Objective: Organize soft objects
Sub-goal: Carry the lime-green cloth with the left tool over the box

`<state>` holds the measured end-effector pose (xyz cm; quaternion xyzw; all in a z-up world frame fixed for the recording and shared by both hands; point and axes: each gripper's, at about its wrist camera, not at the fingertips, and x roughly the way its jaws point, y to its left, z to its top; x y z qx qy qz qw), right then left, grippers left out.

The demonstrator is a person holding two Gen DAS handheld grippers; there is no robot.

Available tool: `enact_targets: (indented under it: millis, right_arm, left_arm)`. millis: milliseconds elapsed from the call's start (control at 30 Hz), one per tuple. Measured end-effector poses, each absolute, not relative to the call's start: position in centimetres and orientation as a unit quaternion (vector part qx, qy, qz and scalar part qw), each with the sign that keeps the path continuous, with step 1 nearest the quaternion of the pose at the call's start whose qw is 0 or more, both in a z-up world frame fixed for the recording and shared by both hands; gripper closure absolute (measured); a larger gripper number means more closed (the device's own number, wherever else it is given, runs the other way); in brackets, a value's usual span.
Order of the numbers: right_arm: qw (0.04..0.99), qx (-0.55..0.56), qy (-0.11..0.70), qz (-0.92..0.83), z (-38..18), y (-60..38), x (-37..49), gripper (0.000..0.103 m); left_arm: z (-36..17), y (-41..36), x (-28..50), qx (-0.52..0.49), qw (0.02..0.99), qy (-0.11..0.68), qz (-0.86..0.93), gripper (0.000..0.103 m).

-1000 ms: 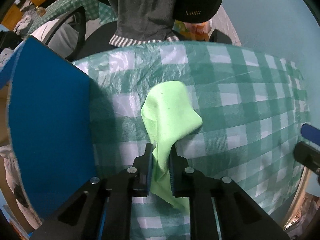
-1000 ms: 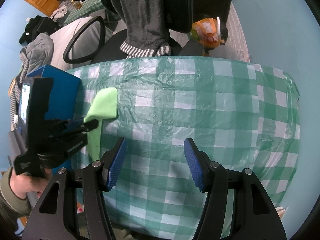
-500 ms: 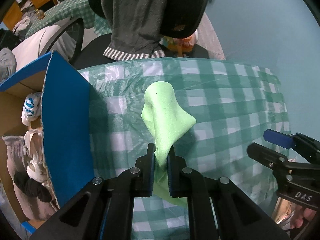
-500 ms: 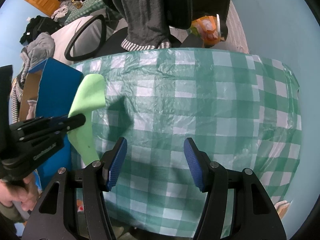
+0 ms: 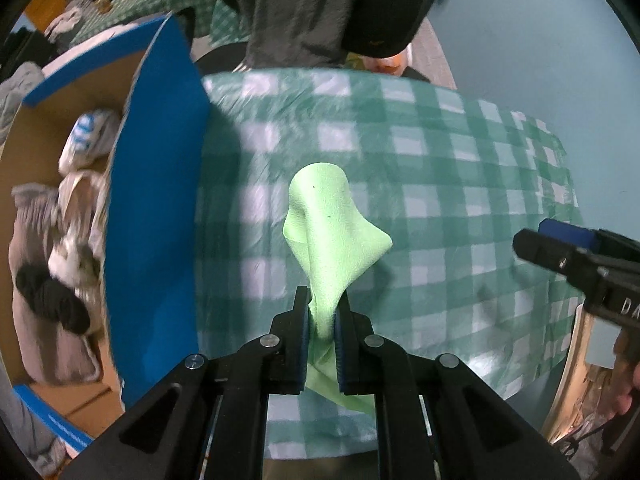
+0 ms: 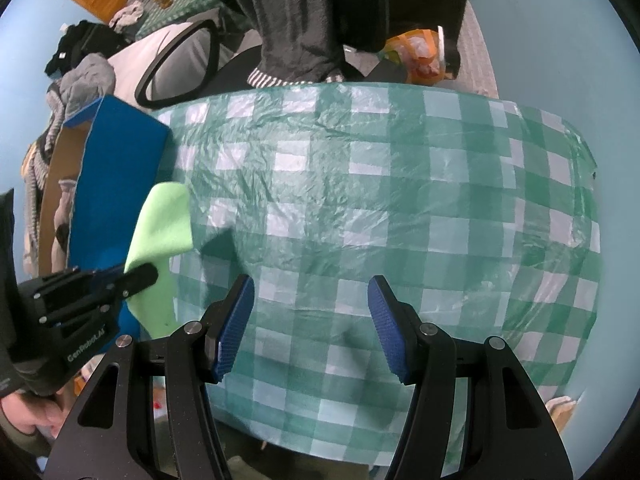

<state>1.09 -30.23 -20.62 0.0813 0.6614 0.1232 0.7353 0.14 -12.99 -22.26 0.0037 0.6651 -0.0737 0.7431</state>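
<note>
left gripper (image 5: 322, 312): clamped on the green cloth (image 5: 334, 236), hanging above the desk (image 5: 460, 184)
right gripper (image 6: 312, 320): fingers apart, nothing between them
box (image 5: 156, 208): just left of the cloth, clothes inside

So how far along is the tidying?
Several soft items already lie in the box. The left gripper is clamped on a green cloth, lifted beside the box. The right gripper is open and empty. Nothing else shows on the table.

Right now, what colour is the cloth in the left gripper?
Light green cloth, clearest in the left wrist view.
</note>
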Motion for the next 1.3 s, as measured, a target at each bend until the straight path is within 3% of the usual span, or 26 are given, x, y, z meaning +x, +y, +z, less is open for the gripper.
enact_targets:
  millis: [600, 1300]
  right_arm:
    - [0.725, 0.06, 0.667, 0.162, -21.3, -26.1, 0.5, 0.043]
    - [0.743, 0.071, 0.645, 0.167, -18.2, -25.2, 0.3, 0.043]
  left_arm:
    - [-21.5, -9.6, -3.2, -0.034, 0.748, 0.66, -0.058, 0.092]
    - [-13.4, -4.4, -2.4, -0.096, 0.784, 0.611, -0.057, 0.092]
